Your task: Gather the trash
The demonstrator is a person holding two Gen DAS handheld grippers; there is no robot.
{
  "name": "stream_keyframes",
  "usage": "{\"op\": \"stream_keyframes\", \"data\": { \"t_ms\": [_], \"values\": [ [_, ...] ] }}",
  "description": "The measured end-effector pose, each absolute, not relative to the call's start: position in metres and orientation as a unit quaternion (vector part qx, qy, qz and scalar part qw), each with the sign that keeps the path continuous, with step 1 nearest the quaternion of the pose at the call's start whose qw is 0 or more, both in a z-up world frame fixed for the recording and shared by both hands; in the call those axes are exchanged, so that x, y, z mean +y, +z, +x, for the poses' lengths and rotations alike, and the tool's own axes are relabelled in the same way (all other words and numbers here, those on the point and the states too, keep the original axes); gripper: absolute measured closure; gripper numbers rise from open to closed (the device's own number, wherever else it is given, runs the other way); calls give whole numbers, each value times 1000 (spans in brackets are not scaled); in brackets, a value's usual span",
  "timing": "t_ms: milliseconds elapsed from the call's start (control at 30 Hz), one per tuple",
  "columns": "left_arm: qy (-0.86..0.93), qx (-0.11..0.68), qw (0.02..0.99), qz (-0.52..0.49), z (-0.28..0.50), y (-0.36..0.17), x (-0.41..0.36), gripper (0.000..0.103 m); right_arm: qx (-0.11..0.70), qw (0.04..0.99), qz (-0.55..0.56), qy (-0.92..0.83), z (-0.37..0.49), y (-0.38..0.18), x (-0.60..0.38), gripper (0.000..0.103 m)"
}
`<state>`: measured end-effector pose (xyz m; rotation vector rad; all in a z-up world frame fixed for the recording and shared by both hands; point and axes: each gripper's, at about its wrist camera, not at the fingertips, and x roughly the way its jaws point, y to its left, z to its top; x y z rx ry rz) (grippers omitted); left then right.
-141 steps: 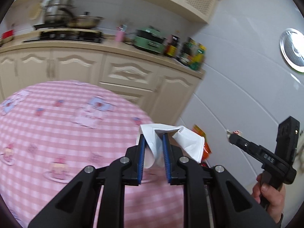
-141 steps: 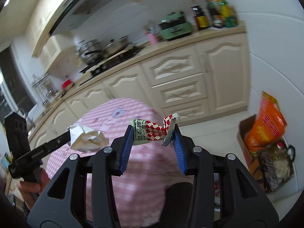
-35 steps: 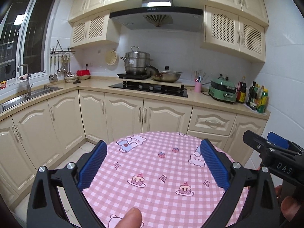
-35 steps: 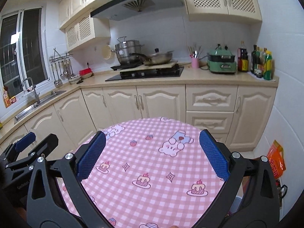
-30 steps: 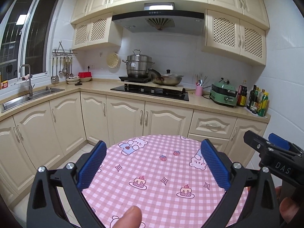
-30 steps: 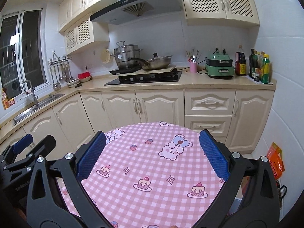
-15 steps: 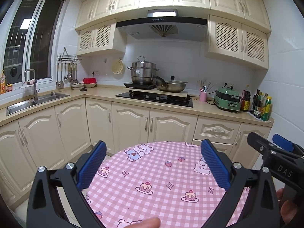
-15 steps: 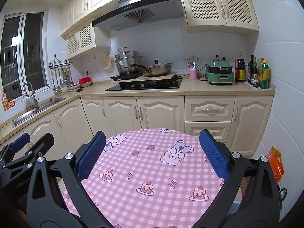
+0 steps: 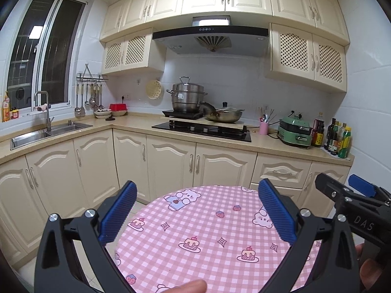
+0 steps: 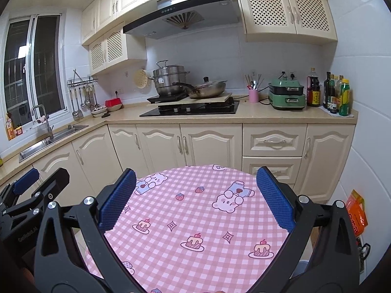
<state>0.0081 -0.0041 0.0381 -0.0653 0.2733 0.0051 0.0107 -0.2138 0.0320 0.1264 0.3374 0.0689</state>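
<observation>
My left gripper point(image 9: 196, 210) stands wide open above the round table with the pink checked cloth point(image 9: 210, 239), nothing between its blue pads point(image 9: 117, 213). My right gripper point(image 10: 194, 199) is likewise wide open and empty over the same table point(image 10: 195, 219). The right gripper's tip point(image 9: 352, 195) shows at the right edge of the left wrist view; the left gripper's tip point(image 10: 36, 195) shows at the left edge of the right wrist view. No trash lies on the visible cloth. A fingertip point(image 9: 185, 287) pokes in at the bottom.
Cream kitchen cabinets point(image 9: 171, 161) and a counter with a hob point(image 9: 202, 129), pots, a green cooker point(image 9: 294, 131) and bottles point(image 10: 334, 95) stand behind the table. A sink point(image 9: 46, 131) is at the left. An orange bag point(image 10: 355, 212) sits on the floor at the right.
Earlier the left gripper held a white tissue and the right a checked wrapper; both now stand open and empty. Over the last second both views have tilted slightly upward.
</observation>
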Motion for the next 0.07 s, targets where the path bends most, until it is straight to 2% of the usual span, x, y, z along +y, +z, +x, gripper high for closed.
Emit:
{"op": "stream_keyframes", "data": {
  "t_ms": [67],
  "values": [
    [6, 134, 991, -28, 8, 40, -6, 5, 167, 983, 64, 34, 10, 32, -213, 6]
  ]
}}
